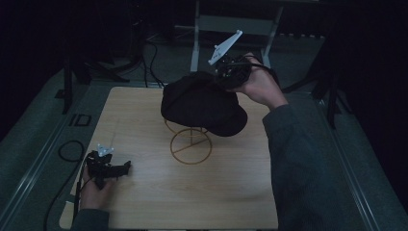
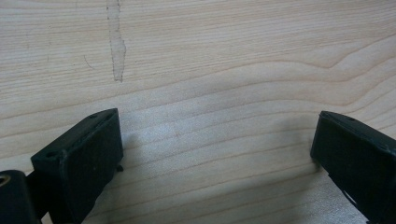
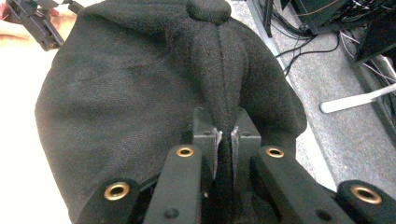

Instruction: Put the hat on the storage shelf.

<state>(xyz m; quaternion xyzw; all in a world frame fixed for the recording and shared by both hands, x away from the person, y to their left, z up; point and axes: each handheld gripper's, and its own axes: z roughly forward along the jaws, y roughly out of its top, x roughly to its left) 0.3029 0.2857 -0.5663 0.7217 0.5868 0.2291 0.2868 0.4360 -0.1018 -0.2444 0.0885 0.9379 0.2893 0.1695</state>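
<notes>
Dim room, pale wooden tabletop (image 1: pixel 159 202) at centre. Black cap (image 1: pixel 202 103), soft fabric with a button at its crown, rests over the top of a wire stand (image 1: pixel 191 147) whose ring base sits on the tabletop directly beneath the cap. Right gripper (image 1: pixel 226 77), at the cap's far right edge, has its jaws closed on a pinched fold of the cap's fabric (image 3: pixel 224 93). Left gripper (image 1: pixel 126 167), well apart from the cap toward the near left corner of the tabletop, lies low over bare wood (image 2: pixel 210 70), jaws wide apart and empty.
</notes>
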